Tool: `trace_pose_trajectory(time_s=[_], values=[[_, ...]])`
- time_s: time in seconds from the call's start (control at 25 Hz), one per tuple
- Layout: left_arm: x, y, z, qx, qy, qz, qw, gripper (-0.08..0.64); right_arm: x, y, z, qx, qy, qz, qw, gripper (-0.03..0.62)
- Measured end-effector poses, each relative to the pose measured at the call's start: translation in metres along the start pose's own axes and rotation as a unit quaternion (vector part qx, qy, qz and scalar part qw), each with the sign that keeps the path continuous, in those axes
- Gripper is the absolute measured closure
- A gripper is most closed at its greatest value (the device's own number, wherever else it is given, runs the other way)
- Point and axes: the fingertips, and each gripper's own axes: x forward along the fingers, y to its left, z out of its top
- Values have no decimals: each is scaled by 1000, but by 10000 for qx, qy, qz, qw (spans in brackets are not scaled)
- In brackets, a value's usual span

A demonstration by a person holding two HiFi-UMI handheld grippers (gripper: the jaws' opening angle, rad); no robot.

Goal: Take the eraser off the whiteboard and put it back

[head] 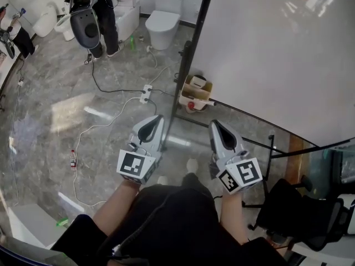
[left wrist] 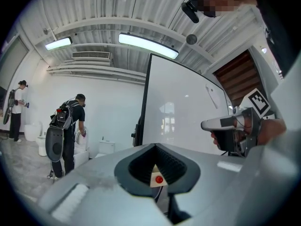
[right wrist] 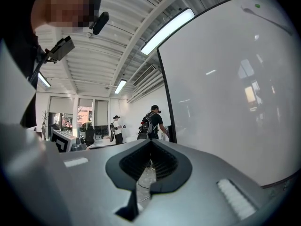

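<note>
A large whiteboard (head: 277,54) on a black frame stands ahead and to my right; it also fills the middle of the left gripper view (left wrist: 183,112) and the right side of the right gripper view (right wrist: 225,93). I cannot make out the eraser on it; only a small pale shape (right wrist: 256,7) shows high on the board. My left gripper (head: 155,121) (left wrist: 157,166) is held level, shut and empty. My right gripper (head: 217,127) (right wrist: 150,166) is level beside it, jaws together with nothing between them. Both stay short of the board.
A cardboard box (head: 195,93) sits at the foot of the board's frame. A power strip (head: 146,93) and white cables trail over the grey floor. Toilets (head: 163,18) and a person with a backpack (head: 94,10) are farther off. A black chair (head: 299,215) stands at my right.
</note>
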Motion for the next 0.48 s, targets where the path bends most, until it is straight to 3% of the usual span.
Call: trace_pose_trajectory(time_s=[0.48], values=[[70, -9, -3, 161, 158, 205, 9995, 555, 33, -60, 16, -58, -7, 378, 9993, 583]])
